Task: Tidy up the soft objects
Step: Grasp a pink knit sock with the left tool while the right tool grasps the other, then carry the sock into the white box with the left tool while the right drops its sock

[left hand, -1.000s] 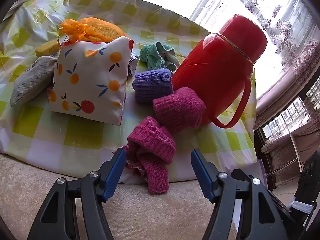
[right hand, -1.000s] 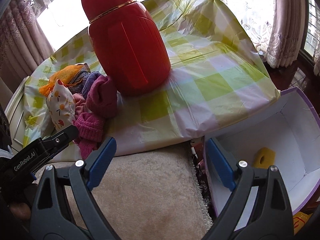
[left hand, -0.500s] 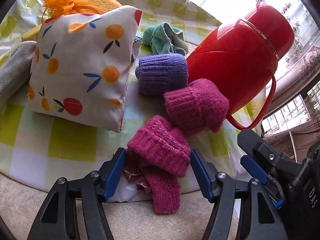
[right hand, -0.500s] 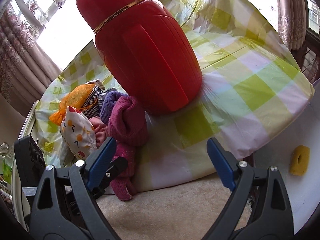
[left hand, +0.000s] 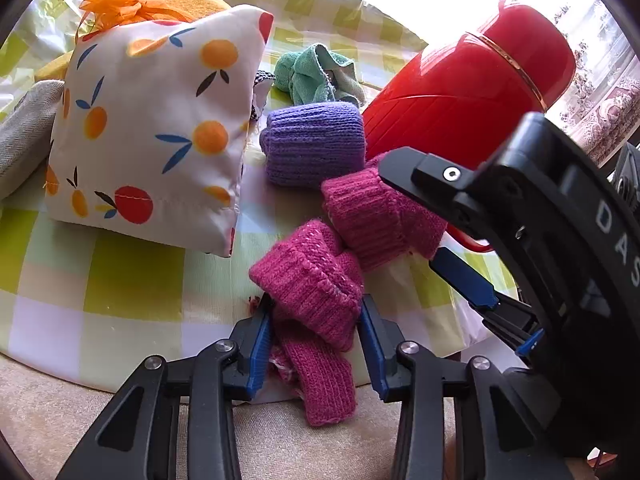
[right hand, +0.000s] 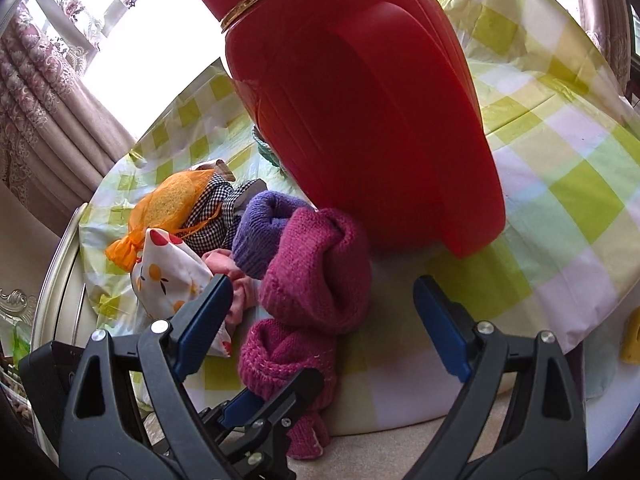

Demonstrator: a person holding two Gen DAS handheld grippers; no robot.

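A: Two pink socks sit at the near edge of the cloth (left hand: 132,276), and the near sock (left hand: 312,280) is the one in hand. It lies half over the table's lip, its toe hanging down toward the beige cushion (left hand: 60,412).

B: Gripped, or only bracketed?

A: Gripped, I'd say. The left gripper (left hand: 316,336) has just been closing, and its blue pads now press the knit from both sides (the cuff bulges above them). So the step in hand is the pick-up of that sock.

B: And the right gripper?

A: The right gripper (right hand: 324,316) is spread wide with nothing in it. It hovers at the far sock (right hand: 320,264), which rests against the near one and beside the purple sock (right hand: 260,228), close to the red flask (right hand: 360,120). One finger is on the pouch (right hand: 168,276) side, the other on bare cloth, and neither touches wool.

B: What does the next move call for?

A: For the left, a lift straight up and back, I think, so the dangling toe clears the table's edge without snagging. The two pink socks touch, so the far one may drag along. For the right, a push forward until the far sock is well between the fingers, then a squeeze, minding the flask, which stands just behind.
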